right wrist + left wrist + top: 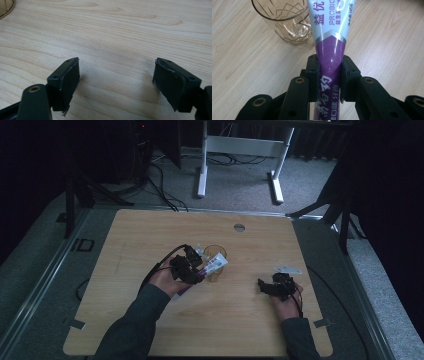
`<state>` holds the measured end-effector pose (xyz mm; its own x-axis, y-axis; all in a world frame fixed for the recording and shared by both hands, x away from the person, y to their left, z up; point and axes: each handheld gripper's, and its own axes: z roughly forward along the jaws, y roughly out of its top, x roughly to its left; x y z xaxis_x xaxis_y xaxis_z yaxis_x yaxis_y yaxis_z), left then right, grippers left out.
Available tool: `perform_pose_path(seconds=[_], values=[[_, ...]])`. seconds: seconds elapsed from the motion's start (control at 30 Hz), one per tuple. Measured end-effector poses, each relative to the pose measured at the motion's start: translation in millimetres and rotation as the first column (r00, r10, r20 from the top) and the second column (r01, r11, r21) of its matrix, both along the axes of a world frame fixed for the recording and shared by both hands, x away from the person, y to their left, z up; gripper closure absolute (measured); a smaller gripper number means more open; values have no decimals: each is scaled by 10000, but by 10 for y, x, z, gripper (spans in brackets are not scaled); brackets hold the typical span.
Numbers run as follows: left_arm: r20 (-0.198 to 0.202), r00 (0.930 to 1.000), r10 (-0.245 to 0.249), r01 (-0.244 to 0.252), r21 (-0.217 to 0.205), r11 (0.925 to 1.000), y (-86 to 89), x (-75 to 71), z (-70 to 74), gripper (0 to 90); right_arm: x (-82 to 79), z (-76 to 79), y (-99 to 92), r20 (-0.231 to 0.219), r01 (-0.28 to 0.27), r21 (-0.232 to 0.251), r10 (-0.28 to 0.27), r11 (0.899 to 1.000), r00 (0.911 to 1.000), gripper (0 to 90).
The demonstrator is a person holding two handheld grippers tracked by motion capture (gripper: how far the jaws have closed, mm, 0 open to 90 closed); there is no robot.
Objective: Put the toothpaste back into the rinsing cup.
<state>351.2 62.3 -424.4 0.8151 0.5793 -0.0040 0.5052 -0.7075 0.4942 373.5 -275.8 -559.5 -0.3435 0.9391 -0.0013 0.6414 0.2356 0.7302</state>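
A purple and white toothpaste tube point(329, 40) sticks out from my left gripper point(330, 75), whose pads are shut on its purple lower part. The tube's white flat end points up past the rim of an amber cut-glass tumbler point(284, 22) standing on the wooden table. In the high view the tube point(216, 264) lies against the glass point(215, 254) near the table's middle, with the left gripper point(192, 270) just to its left. My right gripper point(116, 80) stands open over bare wood, nothing between its jaws; in the high view the right gripper point(267, 287) sits at the right of the table.
The wooden table point(150, 235) has a round cable hole point(239, 227) near its far edge. A small white packet point(288, 269) lies just beyond the right gripper. A white desk frame point(240, 150) and cables stand on the floor behind the table.
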Motion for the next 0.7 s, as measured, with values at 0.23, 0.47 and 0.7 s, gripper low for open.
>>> perform_pose_path(seconds=[0.23, 0.47, 0.7], values=[[137, 9998, 169, -166, -219, 9996, 22, 16, 40, 726, 0, 0, 0, -3, 2, 0, -2, 10000, 10000, 210], [232, 9993, 309, -300, -370, 9989, 39, 29, 69, 726, 0, 0, 0, 0, 1, 0, -1, 10000, 10000, 210], [252, 9988, 431, -417, -535, 9977, 53, 59, 68, 726, 0, 0, 0, -1, -1, -1, 1, 10000, 10000, 210]])
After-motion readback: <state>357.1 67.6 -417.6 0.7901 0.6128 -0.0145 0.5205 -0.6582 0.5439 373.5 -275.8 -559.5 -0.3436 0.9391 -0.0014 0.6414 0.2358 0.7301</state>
